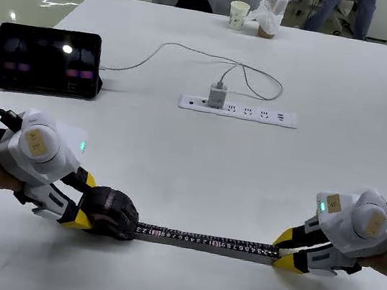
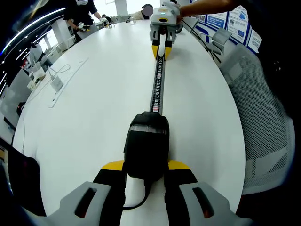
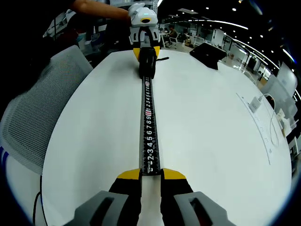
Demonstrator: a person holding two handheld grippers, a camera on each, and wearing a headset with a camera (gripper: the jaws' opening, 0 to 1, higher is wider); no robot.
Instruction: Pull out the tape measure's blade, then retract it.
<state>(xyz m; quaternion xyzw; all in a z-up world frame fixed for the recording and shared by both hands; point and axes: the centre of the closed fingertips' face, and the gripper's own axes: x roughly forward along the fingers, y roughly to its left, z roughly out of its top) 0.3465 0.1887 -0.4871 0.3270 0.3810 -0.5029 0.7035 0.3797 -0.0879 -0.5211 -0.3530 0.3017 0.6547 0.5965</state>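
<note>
From where I stand, the tape case sits low on the white table, at about 7 o'clock in the head view. The left gripper has its yellow-tipped jaws clamped on the case's two flanks. The blade runs out of the case flat along the table towards 5 o'clock. There the right gripper has its jaws pinched together on the blade's free end. In the right gripper view the numbered strip runs straight from between those jaws up to the case at 12 o'clock. I'd say the pull-out is well under way or done, and the retract is yet to come.

The case looks compact and fairly dense, with a dark rubbery shell, so the flanks are the sensible hold. A squeeze there should not slip. The blade is another matter. It is thin, smooth and narrow, stiff along its length but likely to kink if lifted or twisted off line. It is probably sprung too, so letting go at full reach could send it whipping back. The tip is the place to grip it, and the end should be walked back towards the case, low and in line.

A dark tablet stands at 10 o'clock. A power strip lies towards 12, well apart from the work.
</note>
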